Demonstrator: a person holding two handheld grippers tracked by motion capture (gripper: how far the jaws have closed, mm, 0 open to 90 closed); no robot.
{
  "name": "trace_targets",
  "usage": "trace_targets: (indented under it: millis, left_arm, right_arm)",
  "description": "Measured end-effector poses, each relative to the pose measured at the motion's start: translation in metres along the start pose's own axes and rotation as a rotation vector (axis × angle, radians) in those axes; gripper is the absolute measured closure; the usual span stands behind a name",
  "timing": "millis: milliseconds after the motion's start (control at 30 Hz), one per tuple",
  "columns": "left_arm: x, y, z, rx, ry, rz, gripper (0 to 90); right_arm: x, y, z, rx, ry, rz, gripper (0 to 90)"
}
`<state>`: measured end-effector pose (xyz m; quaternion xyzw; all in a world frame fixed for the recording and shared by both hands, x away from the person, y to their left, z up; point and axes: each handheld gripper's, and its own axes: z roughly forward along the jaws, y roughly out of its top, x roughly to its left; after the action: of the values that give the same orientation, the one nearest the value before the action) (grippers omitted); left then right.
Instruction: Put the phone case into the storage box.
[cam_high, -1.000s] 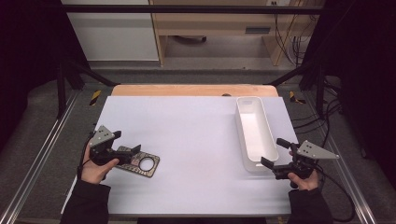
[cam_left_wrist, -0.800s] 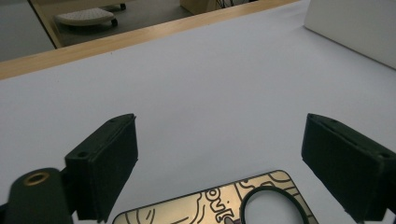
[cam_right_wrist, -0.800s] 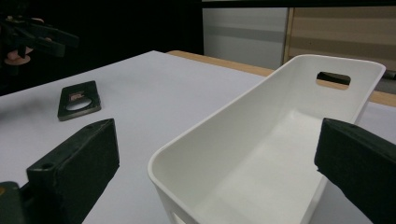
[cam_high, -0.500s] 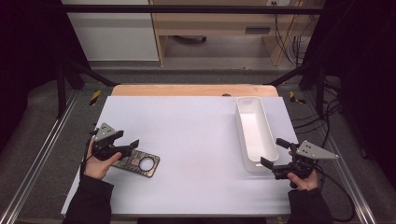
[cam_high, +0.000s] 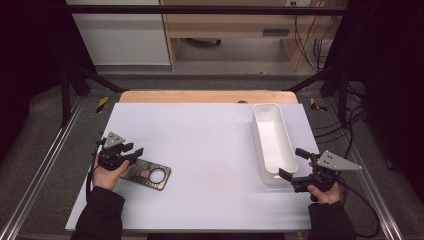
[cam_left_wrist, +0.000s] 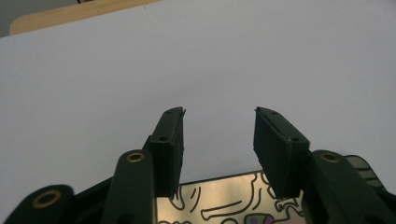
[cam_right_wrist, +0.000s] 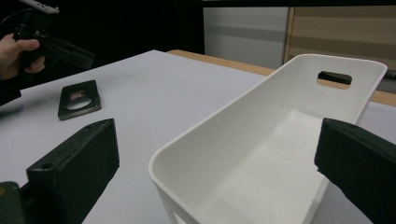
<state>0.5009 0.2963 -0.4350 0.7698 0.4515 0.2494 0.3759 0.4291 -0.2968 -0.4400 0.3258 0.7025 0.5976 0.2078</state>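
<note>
black phone case (cam_high: 148, 174) lies flat on the table (cam_high: 210, 145), just right of and below the left gripper (cam_high: 131, 150), which has drawn back left, jaws parted and empty. left gripper view: case (cam_left_wrist: 224, 203) beneath the spread jaws. right gripper view: right gripper (cam_right_wrist: 219, 163) wide open, straddling the white bin (cam_right_wrist: 280, 154) end, unmoved.

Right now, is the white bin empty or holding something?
Empty: the white bin shows only bare white floor and walls in the right gripper view.
</note>
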Motion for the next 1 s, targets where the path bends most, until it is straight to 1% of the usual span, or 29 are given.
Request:
trace_targets:
  millis: [67,200,300,400,467,567,633,667,700,733,800,867,933,1000]
  left_arm:
    - [0.001,-0.002,0.002,0.016,0.007,-0.001,57.2]
    - [0.002,-0.004,0.003,0.03,0.001,-0.007,64.9]
    - [-0.001,-0.004,0.0,0.037,-0.01,0.008,73.1]
    - [-0.004,-0.004,-0.003,0.036,-0.015,0.019,79.3]
    - [-0.008,-0.005,-0.008,0.034,-0.033,0.024,83.7]
    - [-0.013,-0.006,-0.013,0.036,-0.049,0.033,87.7]
    - [-0.016,-0.008,-0.017,0.035,-0.066,0.036,89.0]
    - [-0.016,-0.008,-0.017,0.035,-0.066,0.036,89.1]
    - [-0.021,-0.01,-0.021,0.032,-0.083,0.036,89.1]
    - [-0.021,-0.01,-0.021,0.032,-0.083,0.036,89.2]
    - [-0.027,-0.015,-0.03,0.027,-0.107,0.03,89.2]
    - [-0.03,-0.017,-0.034,0.027,-0.113,0.021,89.2]
    - [-0.035,-0.021,-0.039,0.026,-0.136,0.019,89.3]
    - [-0.041,-0.026,-0.042,0.04,-0.146,0.031,89.3]
  right_arm:
    - [0.0,0.0,0.0,-0.001,-0.001,0.0,0.4]
    - [0.0,0.0,0.0,-0.001,-0.001,-0.002,0.4]
    - [0.0,0.001,-0.001,-0.002,-0.001,0.0,0.4]
    - [0.0,0.001,-0.001,-0.001,0.0,0.001,0.4]
    - [0.0,0.001,-0.001,-0.001,0.001,0.002,0.4]
    - [0.0,0.0,-0.001,-0.002,0.001,-0.003,0.4]
    - [0.0,0.001,-0.001,-0.001,0.0,-0.001,0.4]
    - [0.0,0.001,-0.001,-0.001,0.0,0.0,0.4]
    - [0.0,0.001,-0.001,0.0,0.0,-0.002,0.4]
    - [0.0,0.001,-0.001,-0.001,-0.002,0.001,0.4]
    - [0.0,0.001,-0.001,-0.001,-0.003,0.001,0.4]
    - [0.0,0.001,-0.001,-0.001,-0.001,0.001,0.4]
    - [0.0,0.001,-0.001,-0.001,-0.002,-0.001,0.4]
    - [0.0,0.001,-0.002,-0.002,-0.003,-0.005,0.4]
